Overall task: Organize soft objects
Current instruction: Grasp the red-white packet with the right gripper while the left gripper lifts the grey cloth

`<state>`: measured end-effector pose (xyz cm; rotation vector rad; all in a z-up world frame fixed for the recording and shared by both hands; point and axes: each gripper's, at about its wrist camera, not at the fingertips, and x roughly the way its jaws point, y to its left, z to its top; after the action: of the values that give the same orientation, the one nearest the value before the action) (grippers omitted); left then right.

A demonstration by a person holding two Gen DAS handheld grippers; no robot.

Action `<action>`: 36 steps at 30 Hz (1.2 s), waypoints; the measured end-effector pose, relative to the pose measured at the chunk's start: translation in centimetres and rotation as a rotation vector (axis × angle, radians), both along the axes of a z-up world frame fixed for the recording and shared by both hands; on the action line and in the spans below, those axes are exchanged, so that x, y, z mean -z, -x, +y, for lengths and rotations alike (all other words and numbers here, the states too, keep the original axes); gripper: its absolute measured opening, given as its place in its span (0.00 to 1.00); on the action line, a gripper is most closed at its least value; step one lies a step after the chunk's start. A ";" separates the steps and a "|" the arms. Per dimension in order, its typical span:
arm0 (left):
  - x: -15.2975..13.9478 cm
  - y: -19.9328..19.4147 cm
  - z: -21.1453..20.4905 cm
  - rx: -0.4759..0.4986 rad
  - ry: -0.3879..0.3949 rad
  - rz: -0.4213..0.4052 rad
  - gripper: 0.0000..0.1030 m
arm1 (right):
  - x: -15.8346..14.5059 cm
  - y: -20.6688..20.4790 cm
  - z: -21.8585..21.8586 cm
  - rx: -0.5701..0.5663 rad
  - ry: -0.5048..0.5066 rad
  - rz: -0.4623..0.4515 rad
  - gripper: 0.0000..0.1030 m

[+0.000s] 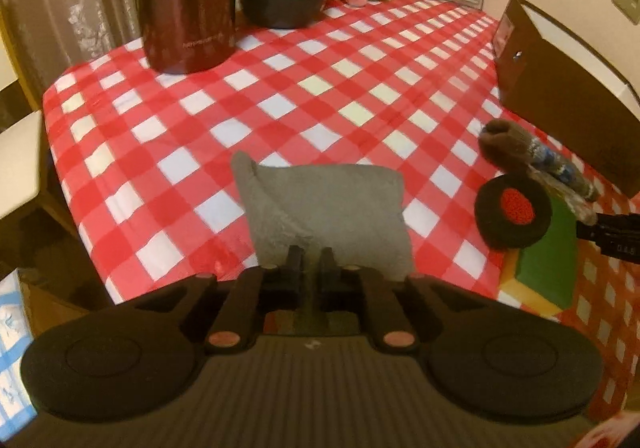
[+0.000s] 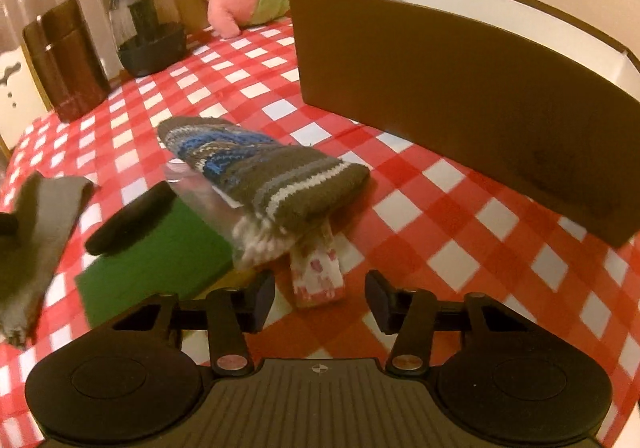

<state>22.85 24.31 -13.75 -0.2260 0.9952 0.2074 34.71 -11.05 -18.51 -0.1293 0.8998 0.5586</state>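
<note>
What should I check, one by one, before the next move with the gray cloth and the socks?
1. Left gripper shut on the gray cloth: ok.
2. Cloth lifted fully off the tablecloth: cannot tell; its far part looks to rest there.
3. Right gripper open and holding nothing: ok.
4. Striped sock ahead of the right gripper, not hidden: ok.
5. Brown box open at the top: ok; what is inside: cannot tell.
6. Sock free of other things: not ok; it lies over a clear bag and a pink patterned sock.
</note>
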 end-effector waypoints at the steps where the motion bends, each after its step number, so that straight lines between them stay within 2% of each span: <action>1: 0.1 0.0 0.1 -0.006 0.002 0.010 0.12 | 0.2 -0.1 0.2 -0.009 0.007 -0.004 0.43; 4: 0.6 0.3 0.4 -0.023 0.018 0.033 0.19 | 0.6 -0.3 0.8 -0.034 0.021 -0.020 0.35; 6: 1.0 0.5 0.5 -0.025 0.041 0.053 0.26 | 0.6 -0.3 0.9 -0.042 0.017 -0.020 0.30; 11: 1.6 0.5 0.3 -0.016 0.028 0.074 0.28 | 0.3 0.2 0.7 -0.039 0.019 -0.001 0.24; 13: 1.5 0.5 0.2 -0.006 0.018 0.075 0.24 | 0.1 0.6 0.2 -0.028 0.015 0.020 0.23; 15: 1.2 0.6 0.2 0.001 0.002 0.070 0.09 | -0.2 1.2 -0.5 -0.014 0.006 0.036 0.23; 17: 0.8 0.8 0.3 0.002 0.012 0.058 0.06 | -0.6 2.2 -1.3 -0.003 -0.003 0.048 0.23; 25: -1.9 2.2 -0.9 0.057 -0.005 -0.002 0.05 | -2.2 6.4 -4.7 0.044 -0.038 0.087 0.23; 36: -8.4 2.2 -3.3 0.135 -0.033 -0.144 0.04 | -5.7 8.0 -6.9 0.082 -0.092 0.038 0.23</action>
<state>20.65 21.04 -5.37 -0.1408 0.8598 0.0832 26.75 -17.97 -12.84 0.0015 0.9102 0.5267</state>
